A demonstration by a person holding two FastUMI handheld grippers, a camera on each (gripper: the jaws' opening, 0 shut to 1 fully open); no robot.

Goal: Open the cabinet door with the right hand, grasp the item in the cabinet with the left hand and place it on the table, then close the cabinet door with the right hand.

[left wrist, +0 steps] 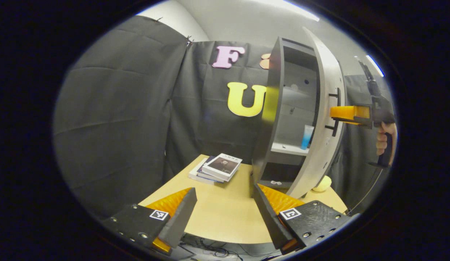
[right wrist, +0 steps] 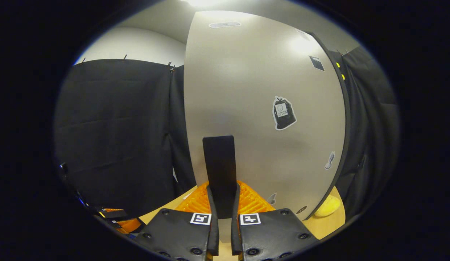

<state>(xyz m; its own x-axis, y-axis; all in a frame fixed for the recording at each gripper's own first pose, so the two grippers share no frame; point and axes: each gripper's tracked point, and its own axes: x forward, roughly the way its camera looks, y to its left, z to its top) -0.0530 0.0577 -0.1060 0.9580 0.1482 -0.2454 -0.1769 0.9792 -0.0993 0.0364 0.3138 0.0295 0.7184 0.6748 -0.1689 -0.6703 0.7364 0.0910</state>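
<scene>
While the door swings open:
Cabinet (left wrist: 283, 108): far right on the desk (left wrist: 217, 214).
Door (left wrist: 324, 119): right tool (right wrist: 221, 170) clamped on its handle (right wrist: 219, 159).
Left tool (left wrist: 225, 217): wide apart, empty, near.
Tube (left wrist: 306, 137): upright on the shelf; likely light, squashy; grip mid-body.

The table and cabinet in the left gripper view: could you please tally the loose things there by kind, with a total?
Books, stacked on the table: 2 at least
Blue-and-white tube, upright on a shelf of the cabinet: 1
Yellow round thing, on the table behind the open door: 1
Total: 4
</scene>
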